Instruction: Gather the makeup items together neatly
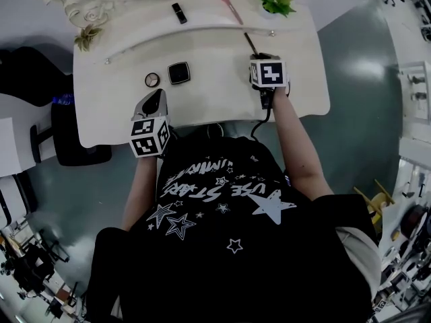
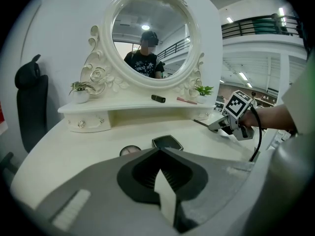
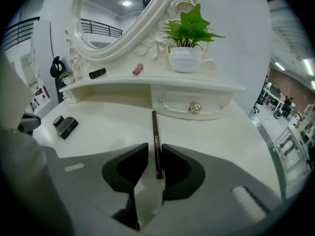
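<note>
A dark brown makeup pencil [image 3: 155, 141] lies on the white vanity top [image 1: 215, 93], pointing at the drawer. My right gripper [image 3: 155, 156] is open only narrowly. Its jaws stand on either side of the pencil's near end, with a sliver of table showing on the left. A black square compact [image 1: 178, 73] and a round compact [image 1: 153, 80] sit side by side just ahead of my left gripper [image 1: 153, 106]. The left gripper is shut and holds nothing. A black lipstick [image 1: 178, 13] and a pink brush [image 1: 231, 9] lie on the raised shelf.
A potted green plant [image 1: 275, 2] stands at the shelf's right end and a smaller one [image 1: 87, 38] at its left. The oval mirror [image 2: 150, 38] rises behind the shelf. A drawer knob [image 3: 195, 107] is beyond the pencil. A black chair [image 2: 30, 107] stands to the left.
</note>
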